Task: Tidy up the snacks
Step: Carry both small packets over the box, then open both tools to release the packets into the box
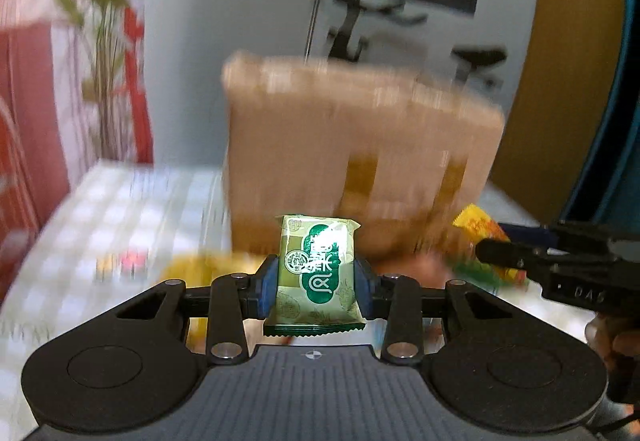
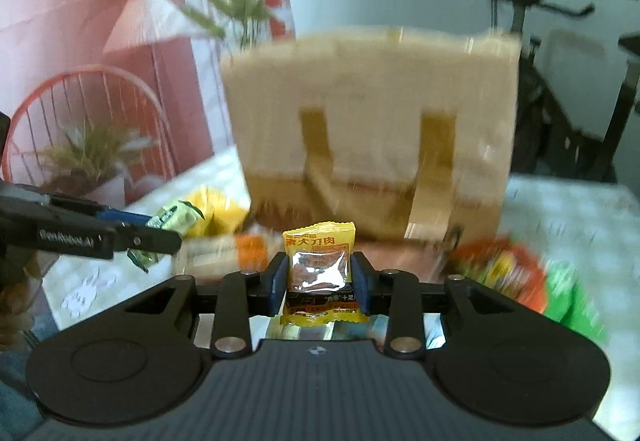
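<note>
My left gripper (image 1: 316,281) is shut on a green snack packet (image 1: 318,273), held upright above the table. My right gripper (image 2: 320,277) is shut on a yellow snack packet (image 2: 320,273) with a clear window. A tan paper bag (image 1: 360,145) with yellow handles stands ahead of both grippers; it also shows in the right wrist view (image 2: 372,129). The right gripper with its yellow packet (image 1: 480,229) shows at the right of the left wrist view. The left gripper with its green packet (image 2: 172,219) shows at the left of the right wrist view. Both views are blurred.
More snack packets lie at the bag's foot: yellow (image 2: 216,209) and orange (image 2: 250,245) ones, and an orange and green bag (image 2: 516,277) at the right. The table has a white checked cloth (image 1: 120,217). A potted plant (image 2: 92,161) and red wire chair (image 2: 92,101) stand left.
</note>
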Tool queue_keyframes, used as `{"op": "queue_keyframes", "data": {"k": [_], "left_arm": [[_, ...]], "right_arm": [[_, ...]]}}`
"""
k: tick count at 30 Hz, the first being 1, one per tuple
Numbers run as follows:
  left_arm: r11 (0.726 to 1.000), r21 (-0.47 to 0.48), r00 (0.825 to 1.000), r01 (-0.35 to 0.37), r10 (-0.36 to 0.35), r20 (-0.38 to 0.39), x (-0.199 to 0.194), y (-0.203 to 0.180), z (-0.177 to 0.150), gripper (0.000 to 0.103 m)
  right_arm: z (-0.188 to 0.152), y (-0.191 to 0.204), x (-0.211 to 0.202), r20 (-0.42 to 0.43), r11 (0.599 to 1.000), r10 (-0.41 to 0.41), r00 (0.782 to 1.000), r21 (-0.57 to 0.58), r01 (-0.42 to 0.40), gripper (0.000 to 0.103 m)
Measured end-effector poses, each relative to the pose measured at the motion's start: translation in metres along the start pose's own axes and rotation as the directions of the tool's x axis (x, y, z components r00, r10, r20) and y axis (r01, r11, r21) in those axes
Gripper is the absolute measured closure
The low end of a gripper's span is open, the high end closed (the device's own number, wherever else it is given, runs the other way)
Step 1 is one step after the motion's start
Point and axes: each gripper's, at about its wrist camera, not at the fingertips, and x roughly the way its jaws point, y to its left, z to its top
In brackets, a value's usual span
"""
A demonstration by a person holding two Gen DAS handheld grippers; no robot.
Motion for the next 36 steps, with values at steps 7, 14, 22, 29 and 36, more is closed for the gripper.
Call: {"op": "queue_keyframes", "data": {"k": [7,14,22,29,36], "left_arm": [[0.998,0.064,0.984,0.026,-0.036,0.174,0.003,-0.019,0.069,0.062],[0.999,0.016,0.981,0.031,-0.034,0.189,0.056,-0.027,0.125,0.062],[1.000,0.008,0.997,0.022,-0.022,0.072,0.105,-0.019,0.132,0.053],[1.000,-0.021,0.997,0.017,-0.015,0.082,0.086,0.012,0.126,0.044],[0.998,-0.063,0.992,-0.028,0.035,0.119,0.033,0.057,0.120,0.037]], "right_arm": [[0.062,-0.014,-0.028,0.192,0.998,-0.044,0.980,-0.038,0.052,0.067],[0.125,-0.037,-0.007,0.270,0.995,-0.086,0.959,-0.033,0.099,0.067],[0.147,-0.063,0.059,0.120,0.988,-0.151,0.981,0.031,0.148,0.066],[0.137,-0.069,0.057,0.088,0.985,-0.167,0.982,0.061,0.162,0.047],[0.131,-0.066,0.025,0.160,0.988,-0.149,0.976,0.064,0.140,0.046]]}}
